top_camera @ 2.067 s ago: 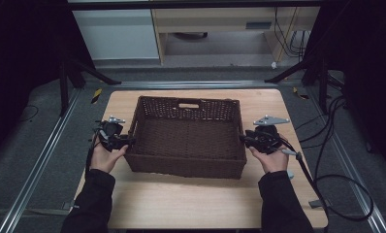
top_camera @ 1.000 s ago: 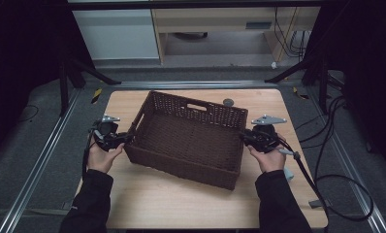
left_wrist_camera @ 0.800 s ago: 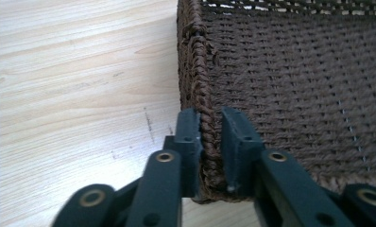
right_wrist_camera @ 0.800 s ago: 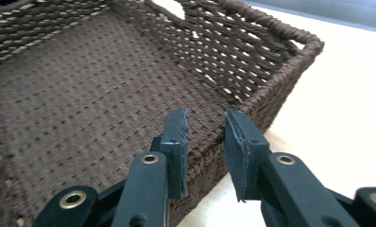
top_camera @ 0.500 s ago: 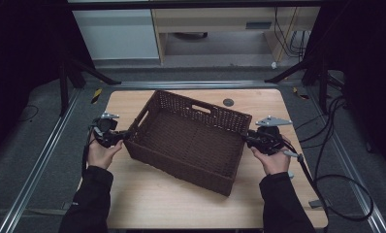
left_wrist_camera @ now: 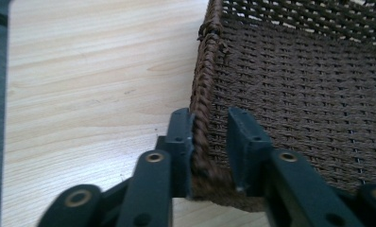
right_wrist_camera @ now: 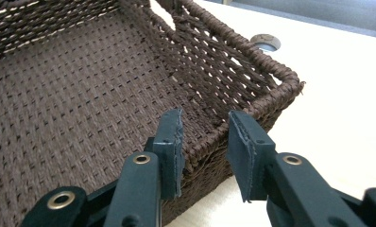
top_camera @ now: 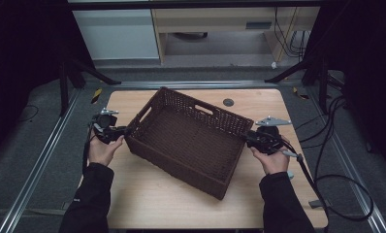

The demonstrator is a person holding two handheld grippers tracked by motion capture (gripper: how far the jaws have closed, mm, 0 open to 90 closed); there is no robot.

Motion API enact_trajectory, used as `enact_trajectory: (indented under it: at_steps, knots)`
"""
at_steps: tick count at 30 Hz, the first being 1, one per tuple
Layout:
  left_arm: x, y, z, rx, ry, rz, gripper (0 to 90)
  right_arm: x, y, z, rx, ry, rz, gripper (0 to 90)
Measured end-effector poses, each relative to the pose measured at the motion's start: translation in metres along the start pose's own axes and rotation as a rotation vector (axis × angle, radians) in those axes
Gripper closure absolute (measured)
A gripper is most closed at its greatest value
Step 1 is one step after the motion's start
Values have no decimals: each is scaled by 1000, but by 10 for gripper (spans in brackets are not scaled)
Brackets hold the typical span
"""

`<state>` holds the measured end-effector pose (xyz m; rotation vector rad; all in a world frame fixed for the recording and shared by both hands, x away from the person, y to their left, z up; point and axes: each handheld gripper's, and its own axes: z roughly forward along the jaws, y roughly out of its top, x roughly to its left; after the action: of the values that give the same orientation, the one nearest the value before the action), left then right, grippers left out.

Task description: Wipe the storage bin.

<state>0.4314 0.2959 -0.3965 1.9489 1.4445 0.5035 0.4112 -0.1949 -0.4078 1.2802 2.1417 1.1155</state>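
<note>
basket (top_camera: 186, 141) sat askew mid-table (top_camera: 147, 204) | left gripper (top_camera: 114, 133) at its left wall | right gripper (top_camera: 249, 139) at its right wall | grommet (top_camera: 228, 102) behind basket

In the left gripper view the basket (left_wrist_camera: 290, 94) runs off the top and right edges, and its rim is hidden behind the jaws at the bottom. High view: the table (top_camera: 147, 194) gets cut off along the bottom edge.

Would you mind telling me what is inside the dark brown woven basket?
The dark brown woven basket holds nothing: its woven floor shows bare in all views. Its near wall hides a strip of that floor in the high view.
</note>
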Motion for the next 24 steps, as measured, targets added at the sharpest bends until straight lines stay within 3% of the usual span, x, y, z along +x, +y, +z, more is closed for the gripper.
enact_trajectory:
  at_steps: [5,12,18,24]
  knots:
    - [-5,-5,-16,-28,3,-1,580,6,-5,-8,2,7,-12,671]
    - [-21,-14,-30,-61,-46,5,529,15,-11,-20,16,13,-19,665]
    - [-35,-14,-21,-69,-51,21,480,16,-13,-25,17,28,-22,629]
    - [-34,-12,-10,-70,-43,18,488,6,-6,-25,-29,-18,-33,581]
